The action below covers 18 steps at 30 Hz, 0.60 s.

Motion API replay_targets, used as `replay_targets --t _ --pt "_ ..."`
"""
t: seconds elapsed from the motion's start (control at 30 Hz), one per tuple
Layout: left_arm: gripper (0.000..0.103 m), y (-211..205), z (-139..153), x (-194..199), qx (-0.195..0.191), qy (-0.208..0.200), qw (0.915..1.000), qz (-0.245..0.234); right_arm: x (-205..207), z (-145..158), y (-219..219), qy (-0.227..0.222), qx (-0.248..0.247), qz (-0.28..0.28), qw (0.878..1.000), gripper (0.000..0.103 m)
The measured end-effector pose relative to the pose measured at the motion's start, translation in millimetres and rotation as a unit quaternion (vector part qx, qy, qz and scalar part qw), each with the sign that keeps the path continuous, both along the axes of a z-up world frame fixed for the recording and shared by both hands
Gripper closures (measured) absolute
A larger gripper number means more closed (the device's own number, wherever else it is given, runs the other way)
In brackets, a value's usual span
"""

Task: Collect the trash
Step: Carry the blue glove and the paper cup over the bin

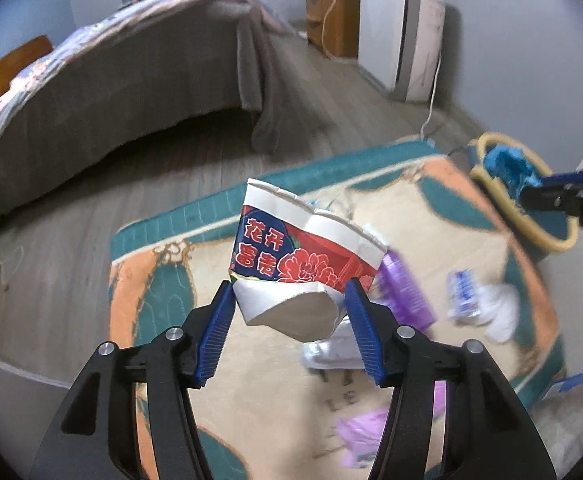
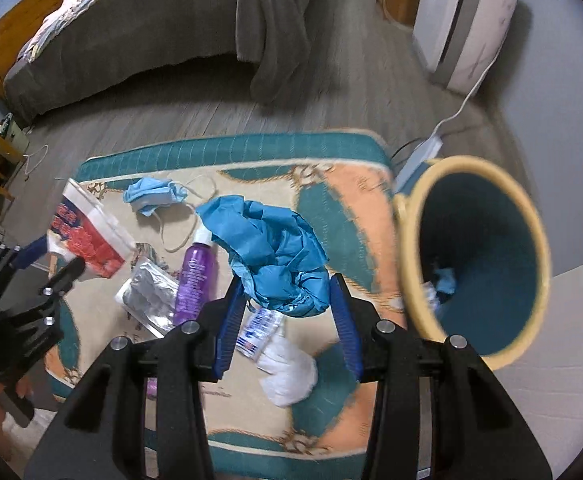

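The left claw [image 1: 289, 296] grips a crushed paper cup [image 1: 303, 258] by its base, mouth pointing up and away, long axis tilted, above the rug [image 2: 355, 200]. The right claw [image 2: 287, 300] clamps a crumpled blue glove [image 2: 271, 248] beside the bin [image 2: 531, 240], whose mouth faces the camera. A purple bottle [image 2: 197, 276], mask [image 2: 153, 196] and tissue [image 2: 287, 376] lie beneath
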<state>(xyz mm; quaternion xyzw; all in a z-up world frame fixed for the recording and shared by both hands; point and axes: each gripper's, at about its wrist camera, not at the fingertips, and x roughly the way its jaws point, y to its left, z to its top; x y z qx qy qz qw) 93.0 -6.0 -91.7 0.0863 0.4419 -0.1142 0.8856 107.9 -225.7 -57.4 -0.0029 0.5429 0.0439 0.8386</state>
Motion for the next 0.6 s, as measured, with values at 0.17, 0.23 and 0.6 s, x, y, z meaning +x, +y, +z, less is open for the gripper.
replay_targets --t 0.17,0.23,0.6 --pt "0.045 -21 21 -21 0.0 -0.031 0.9995 -0.005 -13 14 -21 -0.017 0.019 -0.034 0.999 0.06" --pt "0.045 -30 26 -27 -0.001 -0.037 0.9993 -0.01 -13 20 -36 -0.026 0.031 -0.051 0.998 0.06" --pt "0.045 -86 48 -27 -0.018 -0.048 0.9977 -0.044 1 10 -104 -0.023 0.069 -0.121 0.99 0.06"
